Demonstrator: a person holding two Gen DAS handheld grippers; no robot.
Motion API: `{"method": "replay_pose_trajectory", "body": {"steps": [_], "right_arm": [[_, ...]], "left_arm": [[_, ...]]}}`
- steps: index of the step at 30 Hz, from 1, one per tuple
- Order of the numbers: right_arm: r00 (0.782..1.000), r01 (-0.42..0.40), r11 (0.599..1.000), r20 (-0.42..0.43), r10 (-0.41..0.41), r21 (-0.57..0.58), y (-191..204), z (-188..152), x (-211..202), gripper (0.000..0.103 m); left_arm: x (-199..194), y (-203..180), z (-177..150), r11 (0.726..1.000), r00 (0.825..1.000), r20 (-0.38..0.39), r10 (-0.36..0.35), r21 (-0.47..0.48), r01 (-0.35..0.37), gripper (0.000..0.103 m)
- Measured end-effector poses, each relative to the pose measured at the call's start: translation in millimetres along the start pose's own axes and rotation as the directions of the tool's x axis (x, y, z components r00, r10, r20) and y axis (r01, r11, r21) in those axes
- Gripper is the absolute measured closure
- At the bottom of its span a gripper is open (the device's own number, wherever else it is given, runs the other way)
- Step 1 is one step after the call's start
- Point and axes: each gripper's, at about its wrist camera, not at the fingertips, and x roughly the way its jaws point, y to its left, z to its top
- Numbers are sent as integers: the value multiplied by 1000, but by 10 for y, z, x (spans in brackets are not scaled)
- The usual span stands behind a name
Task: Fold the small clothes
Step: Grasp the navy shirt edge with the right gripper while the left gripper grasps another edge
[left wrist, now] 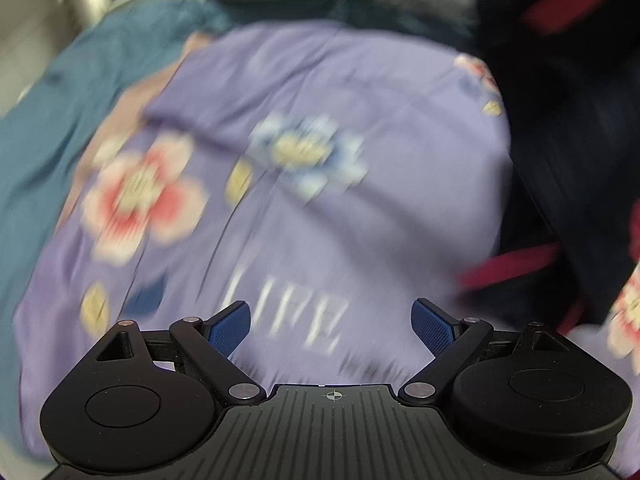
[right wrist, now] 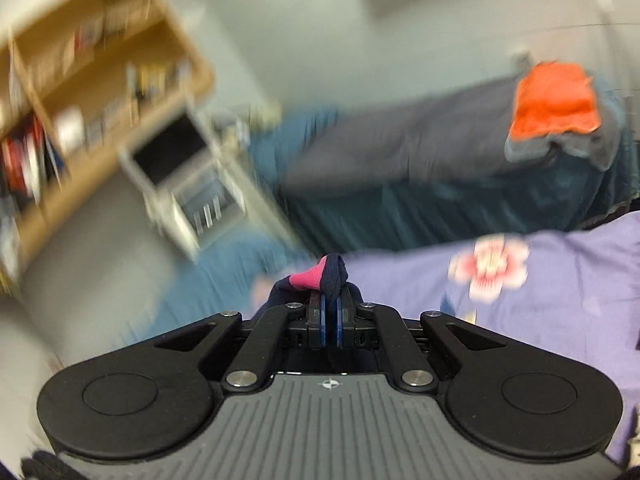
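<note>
My right gripper (right wrist: 329, 312) is shut on a dark navy garment with a pink-red band (right wrist: 320, 276); a bunched fold of it pokes up between the blue pads, held above the bed. In the left wrist view the same dark garment with red stripes (left wrist: 560, 128) hangs blurred at the right, over the purple flowered bedsheet (left wrist: 280, 208). My left gripper (left wrist: 330, 324) is open and empty, its blue pads wide apart just above the sheet, left of the garment. Both views are motion-blurred.
The purple sheet (right wrist: 560, 312) lies on a teal blanket (left wrist: 60, 128). A grey blanket (right wrist: 400, 148) with an orange cloth (right wrist: 556, 100) lies at the back. A wooden shelf (right wrist: 100, 60) and a white unit (right wrist: 180, 176) stand left of the bed.
</note>
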Motion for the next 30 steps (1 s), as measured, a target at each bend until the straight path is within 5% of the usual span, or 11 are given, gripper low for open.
{"method": "replay_pose_trajectory", "body": {"steps": [3,5,6,8,10,12,13,17,20,24,30], "right_arm": [[996,49,991,74,-59,122,-306,163,-492,96],[981,175,976,57,-184,130,-534,114,-672,92],[962,271,954,3,-274,128,-671,51,-686,88],[878,473,878,-128,-462,77,-951,-159,-622,84],[814,567,823,-180,-552,42,-1176,-480,-562,83],[782,590,807,-257,-567,14,-1322,-744,-472,82],[781,586,810,-277,-560,15,-1363,-835,-432,82],[824,496,866,-277,-494,-65,-1323,-964,-231,27],[859,383,892,-264,-439,-240,-1264,-924,84,26],[832,191,868,-392,-391,-459,-1403,-866,683,21],[790,-114,798,-541,-289,-592,-1680,-921,1313,31]], "left_arm": [[-18,-212,197,998,997,66,-39,49,36,0],[17,-352,285,996,996,66,-57,75,52,0],[52,-423,318,994,997,53,-62,89,57,0],[115,-543,322,991,997,44,-66,123,60,0],[173,-638,285,984,998,25,-65,166,60,0],[208,-683,227,976,998,14,-59,209,54,0],[226,-683,199,972,998,16,-57,230,52,0],[291,-712,234,950,995,29,-92,302,79,0],[403,-808,260,915,989,43,-143,387,115,0],[603,-983,221,833,975,0,-222,521,189,0],[794,-1038,238,811,956,-50,-288,517,272,0]]}}
